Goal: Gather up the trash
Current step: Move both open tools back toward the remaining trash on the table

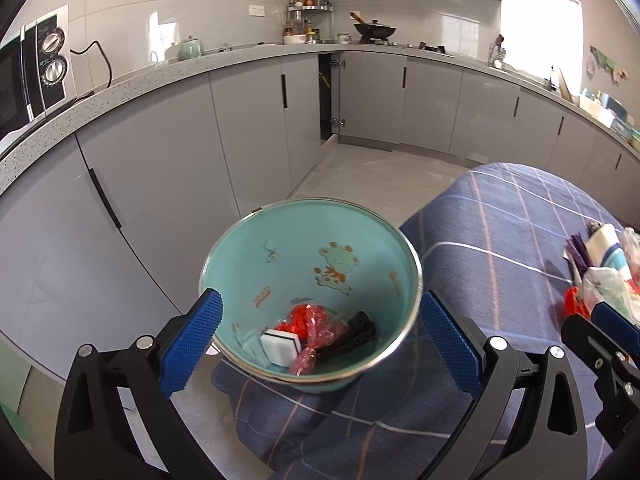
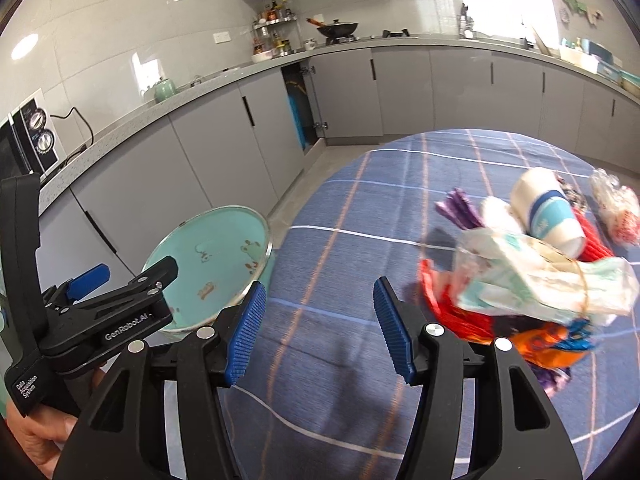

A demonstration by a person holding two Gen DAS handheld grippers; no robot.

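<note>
Trash (image 2: 532, 276) lies piled on the right of the desk (image 2: 340, 208), while the left tongs (image 1: 320, 332) stand wide around the bowl (image 1: 256, 240) without pressing and the right tongs (image 2: 320, 320), half open and empty, must next reach right.

My left-wrist camera looks forward and down past my 2 blue pads, close over the teal bin (image 1: 310, 280) at frame centre, with the checked tablecloth (image 1: 500, 232) at right. My right-wrist camera tilts down over that same cloth (image 2: 360, 208), trash pile (image 2: 540, 276) at right. Both views share the bin (image 2: 212, 256), the cloth, the grey cabinets (image 1: 248, 128) and the wok (image 2: 338, 29) far behind.
</note>
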